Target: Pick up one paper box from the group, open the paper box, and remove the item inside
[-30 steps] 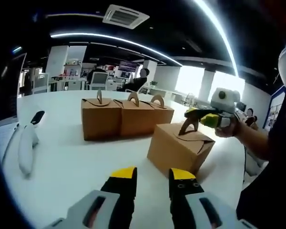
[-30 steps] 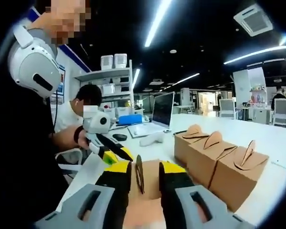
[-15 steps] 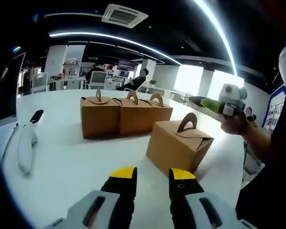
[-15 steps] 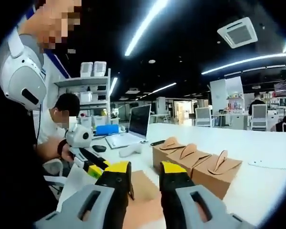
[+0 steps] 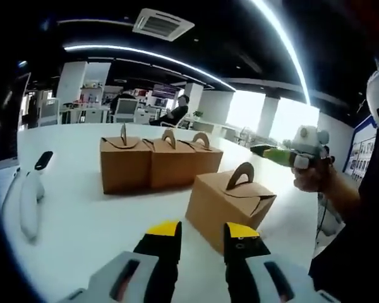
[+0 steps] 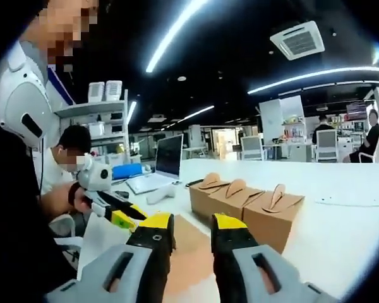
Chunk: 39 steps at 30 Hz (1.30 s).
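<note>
At the bottom centre of the left gripper view, the left gripper point(image 5: 202, 237) is hovering over the white table point(image 5: 82, 221) with its yellow-tipped jaws a narrow gap apart and nothing between them. Just beyond its tips, right of centre, a single brown paper box point(image 5: 224, 205) is sitting apart from the group, its arched handle standing upright on top. Behind it, at middle left of the frame, a row of three boxes point(image 5: 155, 163) is standing side by side and touching. At the right edge, a hand is holding the right gripper point(image 5: 284, 153) above and beyond the lone box; from here it cannot be told how its jaws stand.

In the right gripper view, the right gripper point(image 6: 189, 224) is rising from the bottom centre, its jaws narrowly apart and empty, with a brown surface, probably the lone box, just below them. The three boxes point(image 6: 246, 199) are lying right of centre, a laptop point(image 6: 158, 165) further back on the left.

The box looks light, thin-walled and easy to crush, so a gentle pinch is advisable. The stiff arched handle appears the best place to take hold, one gripper steadying a side wall while the interlocked top flaps are being parted.
</note>
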Each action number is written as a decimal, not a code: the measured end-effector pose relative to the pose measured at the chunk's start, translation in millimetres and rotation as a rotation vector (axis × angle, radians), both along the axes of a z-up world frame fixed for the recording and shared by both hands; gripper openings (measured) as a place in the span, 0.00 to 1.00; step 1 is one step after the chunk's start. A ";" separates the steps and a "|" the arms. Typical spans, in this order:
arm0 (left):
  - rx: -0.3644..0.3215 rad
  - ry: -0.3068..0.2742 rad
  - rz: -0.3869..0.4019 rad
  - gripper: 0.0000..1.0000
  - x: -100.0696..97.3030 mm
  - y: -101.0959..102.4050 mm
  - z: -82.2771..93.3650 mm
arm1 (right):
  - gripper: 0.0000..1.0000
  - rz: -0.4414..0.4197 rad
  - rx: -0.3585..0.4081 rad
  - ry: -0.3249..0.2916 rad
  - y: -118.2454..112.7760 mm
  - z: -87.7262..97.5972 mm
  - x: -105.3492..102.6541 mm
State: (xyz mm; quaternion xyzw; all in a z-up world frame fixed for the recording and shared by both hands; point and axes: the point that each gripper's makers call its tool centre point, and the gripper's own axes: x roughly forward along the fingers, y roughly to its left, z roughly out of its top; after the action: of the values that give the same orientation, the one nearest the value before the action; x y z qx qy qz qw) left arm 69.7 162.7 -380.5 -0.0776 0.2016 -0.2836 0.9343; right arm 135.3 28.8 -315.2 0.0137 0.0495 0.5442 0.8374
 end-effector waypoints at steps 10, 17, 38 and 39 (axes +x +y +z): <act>0.038 0.000 -0.008 0.29 -3.7 0.6 -2.9 | 0.25 -0.001 -0.035 -0.009 -0.6 -11.0 -0.1; 0.057 -0.035 -0.017 0.29 -2.0 7.8 11.8 | 0.25 -0.021 -0.033 -0.008 -3.0 -13.6 -1.7; 0.112 -0.136 -0.329 0.28 4.1 -30.2 42.5 | 0.25 -0.057 -0.043 -0.059 -16.0 -12.3 -17.5; 0.125 -0.130 -0.345 0.28 5.2 -31.4 41.1 | 0.25 -0.057 -0.044 -0.058 -16.3 -12.8 -17.5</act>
State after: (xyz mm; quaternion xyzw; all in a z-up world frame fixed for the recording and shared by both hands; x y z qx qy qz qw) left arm 74.9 131.3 -339.4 0.0351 0.1683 -0.4310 0.8858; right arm 117.8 12.5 -328.0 -0.0191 0.0368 0.5190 0.8538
